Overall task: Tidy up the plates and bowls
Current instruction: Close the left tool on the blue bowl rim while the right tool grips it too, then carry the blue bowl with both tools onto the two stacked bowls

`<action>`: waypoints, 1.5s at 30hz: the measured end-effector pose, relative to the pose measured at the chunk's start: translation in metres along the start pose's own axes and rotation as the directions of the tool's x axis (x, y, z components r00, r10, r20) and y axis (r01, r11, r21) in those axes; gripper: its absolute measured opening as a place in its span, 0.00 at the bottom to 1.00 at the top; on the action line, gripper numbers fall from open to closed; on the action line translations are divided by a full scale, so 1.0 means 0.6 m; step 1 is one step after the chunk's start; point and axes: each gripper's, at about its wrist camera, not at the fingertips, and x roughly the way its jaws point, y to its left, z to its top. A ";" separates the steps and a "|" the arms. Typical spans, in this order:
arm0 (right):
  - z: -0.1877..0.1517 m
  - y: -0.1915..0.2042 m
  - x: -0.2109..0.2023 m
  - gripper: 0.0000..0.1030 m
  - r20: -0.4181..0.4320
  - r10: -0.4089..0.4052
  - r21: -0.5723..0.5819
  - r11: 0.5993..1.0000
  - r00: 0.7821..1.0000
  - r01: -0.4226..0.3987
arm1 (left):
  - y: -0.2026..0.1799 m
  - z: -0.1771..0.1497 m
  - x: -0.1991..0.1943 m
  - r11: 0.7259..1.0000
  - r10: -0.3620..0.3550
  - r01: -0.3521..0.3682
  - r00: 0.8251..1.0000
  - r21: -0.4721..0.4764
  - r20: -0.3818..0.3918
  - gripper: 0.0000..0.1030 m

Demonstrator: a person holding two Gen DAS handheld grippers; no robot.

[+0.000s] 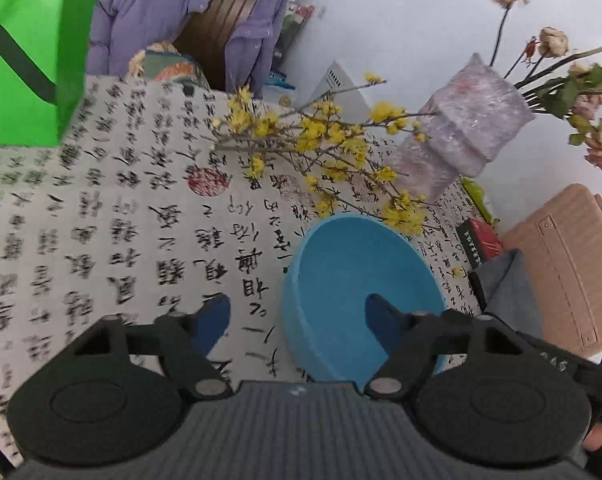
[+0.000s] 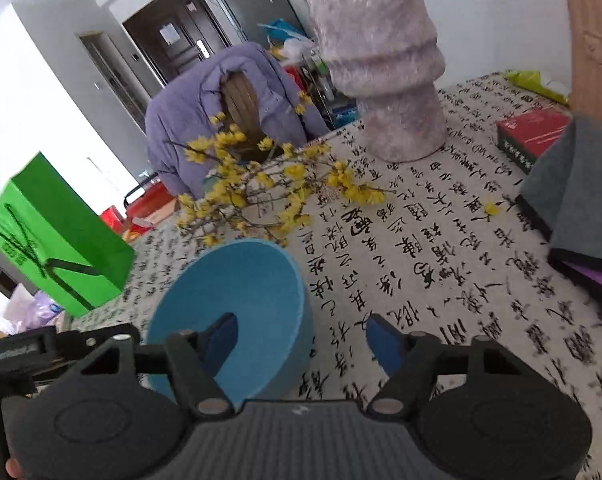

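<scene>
Blue bowl [image 1: 353,292] at lower centre on calligraphy cloth [image 1: 101,220], straddled by left gripper [image 1: 297,320] and right gripper [image 2: 301,340], both spread apart, one finger inside each; yellow sprigs [image 1: 325,152], vase [image 2: 385,64] beyond

A table covered with a cloth [image 2: 441,248] printed in black calligraphy fills the foreground. Behind it stands a wooden chair [image 2: 241,104] with a purple padded jacket [image 2: 181,120] draped over its back. The walls [image 1: 413,20] are plain white, and bright daylight washes out the left side of the right wrist view. Farther back are a dark brown door [image 2: 173,36] and a grey cabinet or fridge [image 2: 253,4]. A tan cardboard box [image 1: 561,264] sits beyond the table's edge.
</scene>
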 end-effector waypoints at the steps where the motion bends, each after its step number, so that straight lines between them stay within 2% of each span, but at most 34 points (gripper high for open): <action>1: 0.003 -0.002 0.012 0.45 -0.010 0.003 0.000 1.000 1.000 -0.003 | 0.003 0.001 0.008 1.000 -0.005 0.005 1.000 -0.011 -0.004 0.61; 2: 0.003 -0.004 0.023 0.41 -0.021 0.007 0.002 1.000 1.000 -0.007 | 0.005 0.004 0.014 1.000 -0.008 0.008 1.000 -0.021 -0.007 0.58; 3: 0.003 -0.006 0.032 0.29 -0.032 0.015 0.004 1.000 0.999 -0.015 | 0.009 0.003 0.020 0.999 -0.016 0.016 1.000 -0.032 -0.006 0.48; 4: 0.003 -0.007 0.038 0.17 -0.041 0.020 0.008 1.000 0.999 -0.019 | 0.009 0.004 0.025 0.999 -0.022 0.021 1.000 -0.036 -0.009 0.32; 5: 0.002 -0.008 0.044 0.16 -0.050 0.026 0.007 1.000 0.998 -0.026 | 0.009 0.004 0.030 0.999 -0.030 0.029 0.999 -0.038 -0.017 0.23; 6: 0.001 -0.007 0.045 0.15 -0.050 0.029 0.003 1.000 0.998 -0.029 | 0.009 0.003 0.033 0.999 -0.029 0.028 0.999 -0.038 -0.026 0.19; 9: -0.002 0.004 0.043 0.13 -0.035 0.002 -0.018 1.000 0.999 -0.002 | 0.003 0.000 0.029 1.000 -0.005 0.005 1.000 -0.027 -0.020 0.15; 14: -0.005 0.016 0.001 0.12 -0.021 0.024 -0.017 1.000 0.999 -0.024 | -0.010 -0.004 -0.018 1.000 -0.003 0.002 1.000 -0.015 -0.004 0.12; 20: -0.020 0.055 -0.105 0.12 0.016 0.065 -0.066 0.996 0.998 -0.064 | -0.043 -0.037 -0.116 1.000 0.017 -0.017 1.000 0.008 0.008 0.12; 24: -0.041 0.078 -0.187 0.12 0.020 0.113 -0.094 0.989 0.993 -0.110 | -0.062 -0.095 -0.216 1.000 0.020 -0.021 0.998 0.011 0.066 0.10; 31: -0.128 0.123 -0.294 0.12 0.012 0.195 -0.162 0.968 0.981 -0.190 | -0.057 -0.216 -0.354 0.997 0.056 -0.049 0.990 -0.058 0.130 0.10; 37: -0.209 0.146 -0.341 0.12 -0.039 0.234 -0.180 0.955 0.971 -0.237 | -0.038 -0.308 -0.423 0.993 0.082 -0.069 0.986 -0.092 0.148 0.10; 45: -0.290 0.167 -0.379 0.12 -0.089 0.233 -0.215 0.945 0.968 -0.247 | -0.001 -0.404 -0.467 0.988 0.078 -0.057 0.986 -0.146 0.145 0.10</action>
